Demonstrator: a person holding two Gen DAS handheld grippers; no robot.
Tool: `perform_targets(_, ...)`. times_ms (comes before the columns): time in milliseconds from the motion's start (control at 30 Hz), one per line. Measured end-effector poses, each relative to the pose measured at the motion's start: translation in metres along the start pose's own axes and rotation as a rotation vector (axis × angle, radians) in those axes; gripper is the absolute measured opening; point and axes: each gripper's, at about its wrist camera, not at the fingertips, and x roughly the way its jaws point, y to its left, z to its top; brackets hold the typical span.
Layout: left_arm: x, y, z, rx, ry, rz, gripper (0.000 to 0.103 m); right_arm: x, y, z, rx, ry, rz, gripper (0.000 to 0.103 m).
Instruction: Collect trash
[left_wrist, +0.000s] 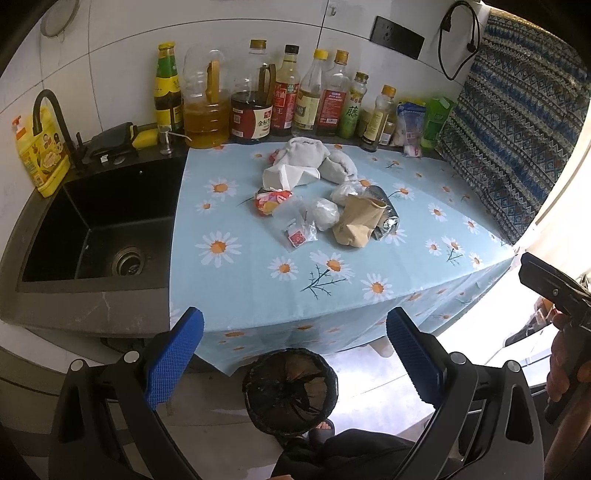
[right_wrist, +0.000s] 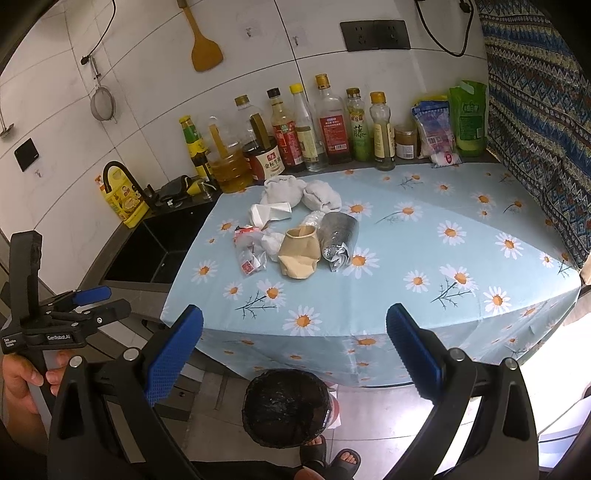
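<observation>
Left gripper: jaws spread wide, nothing between them; held back from the tablecloth's front edge, above the floor; the bin sits almost straight below it.
Right gripper: likewise spread and empty; also short of the tablecloth's front edge, with the bin just beneath.
Bin: black-lined, on the floor against the tablecloth's hanging front.
Tablecloth: daisy print; the landmark for everything here.
Trash pile: mid-cloth, toward its back-left quarter, straight ahead of both grippers and well apart from them.
Brown paper bag: nearest the front edge; long axis runs front to back, open mouth facing away.
Silver foil pouch: touching the bag's right side, lying parallel.
Clear wrapper with red label: left end of the pile.
Nearer hand, as a judgement: little to choose; the pouch favours the right, the wrapper the left.
</observation>
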Motion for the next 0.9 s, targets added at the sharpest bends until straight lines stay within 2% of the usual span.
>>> perform_targets(900,0.015,0.008,0.001,-0.007,0.025,-0.015,0.096,0.01,0.006,0.005,0.041,0.022,-0.001,0.098)
